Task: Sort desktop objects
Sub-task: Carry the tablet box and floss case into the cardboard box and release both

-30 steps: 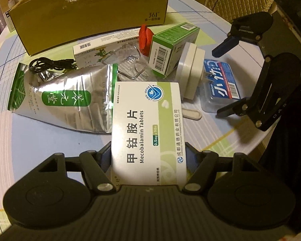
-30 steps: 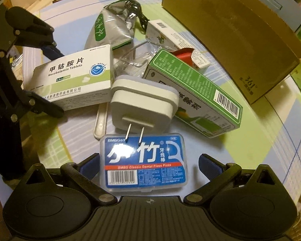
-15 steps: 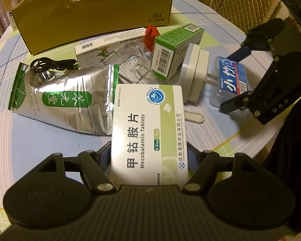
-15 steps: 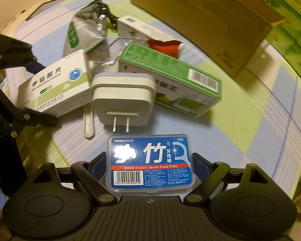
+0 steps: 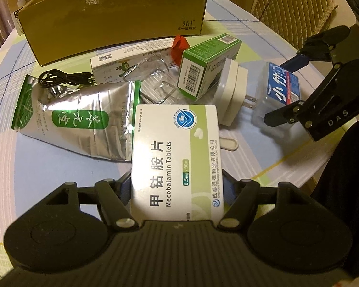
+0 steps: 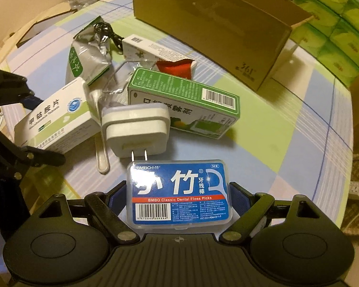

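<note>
Left hand-held gripper (image 5: 177, 191) clamps the tablet box (image 5: 176, 157); right hand-held gripper (image 6: 178, 198) clamps the floss case (image 6: 179, 193) above the bench (image 6: 263, 138). Risk: smooth case slipping, striking the plug (image 6: 136, 129).

Warm, dim indoor light gives both views a yellowish cast. Glare flares on the crinkled foil pouch (image 5: 79, 119) and on the clear lid of the floss pick box (image 6: 179, 191). Soft shadows lie beside things on the counter (image 6: 263, 148). Fisheye distortion bends the counter's edges, and the frame corners go dark.
</note>
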`<state>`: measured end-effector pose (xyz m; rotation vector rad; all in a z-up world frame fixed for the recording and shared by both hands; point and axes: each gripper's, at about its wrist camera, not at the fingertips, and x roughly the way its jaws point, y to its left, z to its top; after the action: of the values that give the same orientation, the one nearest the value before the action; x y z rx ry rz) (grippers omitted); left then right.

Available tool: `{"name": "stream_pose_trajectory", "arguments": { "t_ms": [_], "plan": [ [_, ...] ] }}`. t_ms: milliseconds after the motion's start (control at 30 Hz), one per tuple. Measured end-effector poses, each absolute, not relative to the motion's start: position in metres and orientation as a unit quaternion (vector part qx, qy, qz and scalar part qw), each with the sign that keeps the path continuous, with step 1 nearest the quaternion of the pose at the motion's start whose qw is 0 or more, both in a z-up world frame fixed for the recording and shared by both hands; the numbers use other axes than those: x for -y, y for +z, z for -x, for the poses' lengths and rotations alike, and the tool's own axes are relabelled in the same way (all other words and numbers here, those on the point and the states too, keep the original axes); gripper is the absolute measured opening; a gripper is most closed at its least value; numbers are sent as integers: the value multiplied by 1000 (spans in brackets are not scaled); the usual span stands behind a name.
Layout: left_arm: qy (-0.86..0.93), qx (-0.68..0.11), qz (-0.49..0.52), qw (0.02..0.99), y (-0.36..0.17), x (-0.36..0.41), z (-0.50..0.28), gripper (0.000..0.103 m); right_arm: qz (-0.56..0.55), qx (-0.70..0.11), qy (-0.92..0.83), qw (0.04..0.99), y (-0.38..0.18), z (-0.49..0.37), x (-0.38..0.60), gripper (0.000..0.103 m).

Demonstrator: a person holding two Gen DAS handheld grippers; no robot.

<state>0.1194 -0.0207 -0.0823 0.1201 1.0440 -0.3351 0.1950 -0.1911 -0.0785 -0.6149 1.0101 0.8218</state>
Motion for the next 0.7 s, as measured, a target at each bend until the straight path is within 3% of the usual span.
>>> {"name": "stream_pose_trajectory", "arguments": {
  "t_ms": [700],
  "plan": [
    [-147,-474,-51,867,-50,16,-108,67,258,-438,350,787,-46,-182,209,84]
  ]
}}
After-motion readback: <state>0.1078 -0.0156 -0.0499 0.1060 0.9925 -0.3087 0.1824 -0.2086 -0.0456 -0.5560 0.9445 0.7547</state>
